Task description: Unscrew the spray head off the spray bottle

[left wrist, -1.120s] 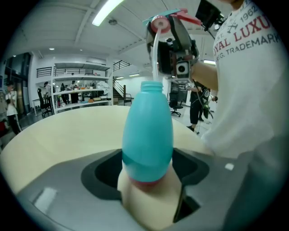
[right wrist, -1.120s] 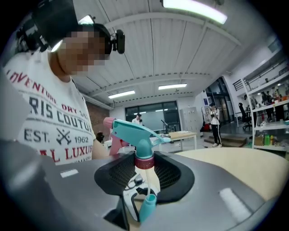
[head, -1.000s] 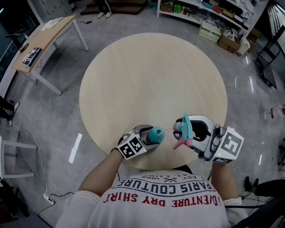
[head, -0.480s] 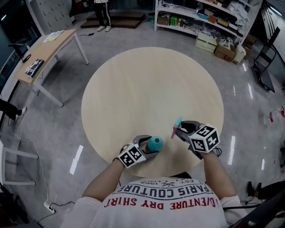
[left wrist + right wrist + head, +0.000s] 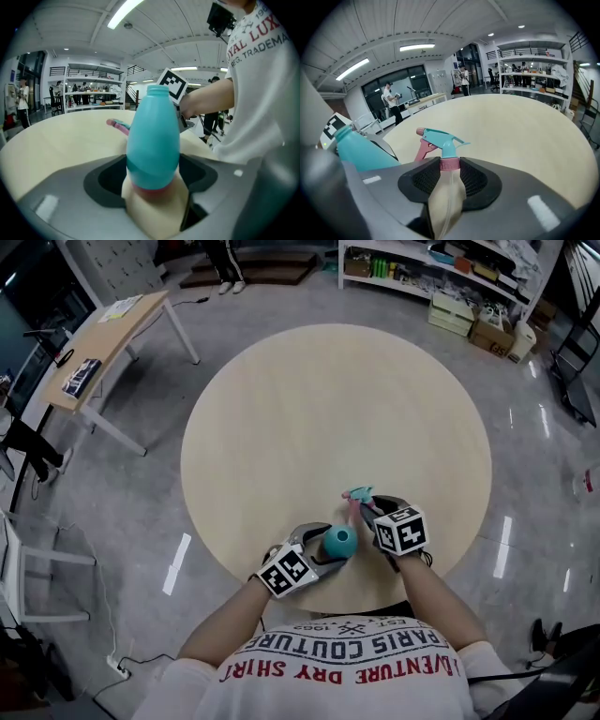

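Round desk (image 5: 328, 409), pale wood-look top, stands on grey glossy floor (image 5: 103, 512). L tool (image 5: 330, 544) & R tool (image 5: 372, 506) both sit over its near rim. Most of the top spreads ahead of them & out to either side. Teal bottle (image 5: 341, 540) in L tool is just inside the rim; can't tell if its base rests on the desk. Spray head (image 5: 359, 494) in R tool hangs low over the wood, contact unclear.
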Demonstrator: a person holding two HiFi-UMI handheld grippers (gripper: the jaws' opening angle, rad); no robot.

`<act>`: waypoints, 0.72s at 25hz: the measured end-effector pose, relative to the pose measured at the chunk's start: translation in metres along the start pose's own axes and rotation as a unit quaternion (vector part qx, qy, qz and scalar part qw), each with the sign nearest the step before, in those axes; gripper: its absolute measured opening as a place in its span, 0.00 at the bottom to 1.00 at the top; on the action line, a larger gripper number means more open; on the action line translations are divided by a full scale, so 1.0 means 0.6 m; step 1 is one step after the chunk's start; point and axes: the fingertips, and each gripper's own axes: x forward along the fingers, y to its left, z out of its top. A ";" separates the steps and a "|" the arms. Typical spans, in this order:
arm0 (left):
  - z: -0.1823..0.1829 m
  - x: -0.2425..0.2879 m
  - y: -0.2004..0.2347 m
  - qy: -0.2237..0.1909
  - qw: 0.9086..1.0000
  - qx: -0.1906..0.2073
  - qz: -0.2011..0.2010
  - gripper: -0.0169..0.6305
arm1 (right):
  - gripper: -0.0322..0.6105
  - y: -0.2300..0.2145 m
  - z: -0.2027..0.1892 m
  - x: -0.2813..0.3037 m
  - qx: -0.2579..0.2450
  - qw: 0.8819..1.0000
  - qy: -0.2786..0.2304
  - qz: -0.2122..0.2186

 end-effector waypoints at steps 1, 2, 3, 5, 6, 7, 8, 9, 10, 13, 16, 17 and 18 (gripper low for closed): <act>-0.001 0.000 0.000 0.002 1.000 0.002 0.001 0.56 | 0.26 0.000 -0.005 0.006 -0.002 1.000 0.005 -0.007; -0.002 0.001 0.000 0.004 1.000 0.005 0.001 0.56 | 0.26 0.000 -0.009 0.011 -0.002 1.000 0.008 -0.013; -0.003 0.000 0.000 0.005 1.000 0.005 0.002 0.56 | 0.26 0.000 -0.014 0.015 -0.003 1.000 0.011 -0.018; -0.005 -0.001 -0.002 0.004 1.000 0.008 0.001 0.56 | 0.26 0.001 -0.023 0.022 -0.005 0.999 0.016 -0.030; -0.005 -0.001 -0.002 0.003 1.000 0.011 0.002 0.56 | 0.26 0.002 -0.027 0.025 -0.007 0.999 0.018 -0.034; -0.005 -0.001 -0.003 0.000 1.000 0.015 0.002 0.56 | 0.26 0.002 -0.030 0.028 -0.009 0.999 0.019 -0.037; -0.004 0.000 -0.003 -0.005 1.000 0.018 0.002 0.56 | 0.26 0.003 -0.031 0.029 -0.014 0.999 0.018 -0.039; -0.003 0.001 -0.002 -0.010 1.000 0.019 0.002 0.56 | 0.26 0.003 -0.031 0.030 -0.021 0.999 0.017 -0.040; -0.003 0.001 -0.002 -0.015 1.000 0.020 0.000 0.56 | 0.26 0.004 -0.030 0.032 -0.026 0.999 0.016 -0.041; -0.008 -0.001 -0.002 -0.025 0.999 0.026 -0.004 0.57 | 0.34 0.011 -0.028 0.033 -0.020 0.999 0.002 -0.030; -0.012 -0.005 0.002 -0.041 0.999 0.008 0.005 0.61 | 0.44 0.009 -0.020 0.006 -0.015 0.999 -0.030 -0.026; -0.013 -0.010 0.004 -0.045 0.999 -0.001 0.009 0.61 | 0.44 0.007 -0.016 -0.011 -0.021 0.999 -0.041 -0.028; -0.017 -0.018 0.004 -0.048 0.999 -0.011 0.012 0.61 | 0.44 0.007 -0.012 -0.030 -0.028 0.998 -0.053 -0.030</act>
